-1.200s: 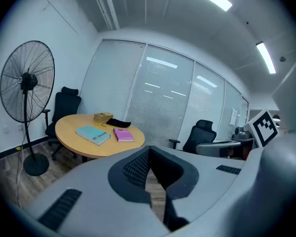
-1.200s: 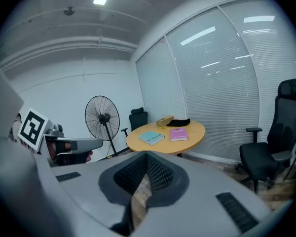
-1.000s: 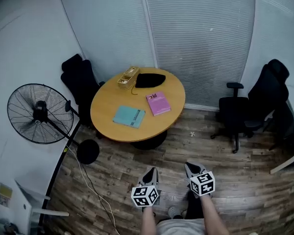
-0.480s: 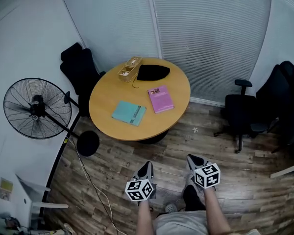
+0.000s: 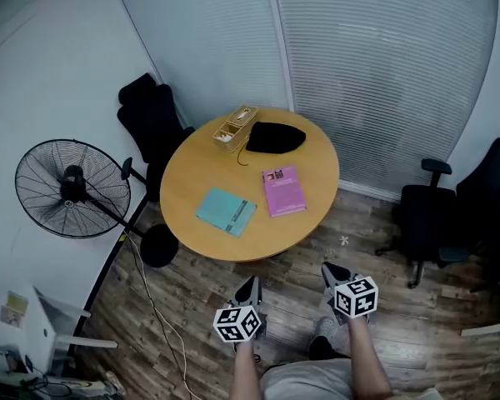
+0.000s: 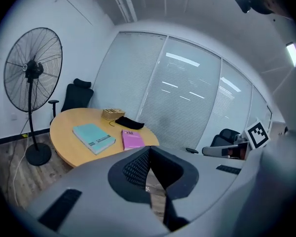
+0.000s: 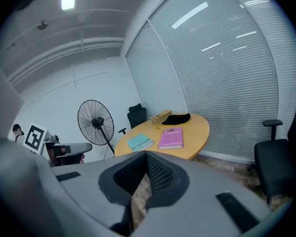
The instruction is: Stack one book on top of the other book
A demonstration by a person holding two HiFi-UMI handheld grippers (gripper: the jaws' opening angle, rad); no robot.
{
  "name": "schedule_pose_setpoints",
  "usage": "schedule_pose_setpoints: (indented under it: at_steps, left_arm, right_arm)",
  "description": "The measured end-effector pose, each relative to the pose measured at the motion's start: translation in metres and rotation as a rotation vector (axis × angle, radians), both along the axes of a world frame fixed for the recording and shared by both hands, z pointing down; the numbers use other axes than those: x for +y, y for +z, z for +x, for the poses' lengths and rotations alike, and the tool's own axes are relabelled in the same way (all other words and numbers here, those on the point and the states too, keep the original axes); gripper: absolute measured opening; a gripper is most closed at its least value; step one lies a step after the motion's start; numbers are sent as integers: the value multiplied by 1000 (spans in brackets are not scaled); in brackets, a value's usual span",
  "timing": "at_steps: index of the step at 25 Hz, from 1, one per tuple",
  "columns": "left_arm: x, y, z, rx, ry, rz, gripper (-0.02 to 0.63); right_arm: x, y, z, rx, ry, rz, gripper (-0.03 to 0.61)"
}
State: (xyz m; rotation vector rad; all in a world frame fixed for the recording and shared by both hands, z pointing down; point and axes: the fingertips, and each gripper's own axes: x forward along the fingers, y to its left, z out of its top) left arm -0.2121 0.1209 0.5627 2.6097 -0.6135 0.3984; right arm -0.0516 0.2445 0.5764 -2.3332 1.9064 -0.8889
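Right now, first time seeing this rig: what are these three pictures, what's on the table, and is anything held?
There is no robot here. A person stands on the wood floor with a two-jaw tool in each hand, and the black-and-white marker cubes are part of those tools. The wide picture comes from a camera on the person's head, looking steeply down. The other two come from cameras riding on each tool, looking along its jaws.

The left hand-held gripper and the right hand-held gripper are both shut and empty, short of the round wooden table. On it a teal book and a pink book lie flat and apart, not stacked. A black soft pouch and a small wooden box sit at the far edge. A black standing fan is beside the table.
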Motion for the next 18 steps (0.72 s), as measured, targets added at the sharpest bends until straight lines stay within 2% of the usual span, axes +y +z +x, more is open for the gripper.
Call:
schedule_pose_setpoints:
  at_steps: [5, 10, 15, 18]
  left_arm:
    - [-7, -2, 30, -29, -4, 27, 27]
    - [-16, -10, 43, -25, -58, 50, 26]
    - [-18, -10, 49, 51, -86, -10, 27]
    - [-23, -1, 53, 51, -97, -34, 27]
  right_arm:
    - [-17, 5, 38, -10, -25, 4, 21]
    - [-26, 7, 64, -13, -50, 8, 21]
    - [-26, 19, 77, -33, -50, -4, 21]
    - [-25, 28, 83, -19, -36, -30, 21]
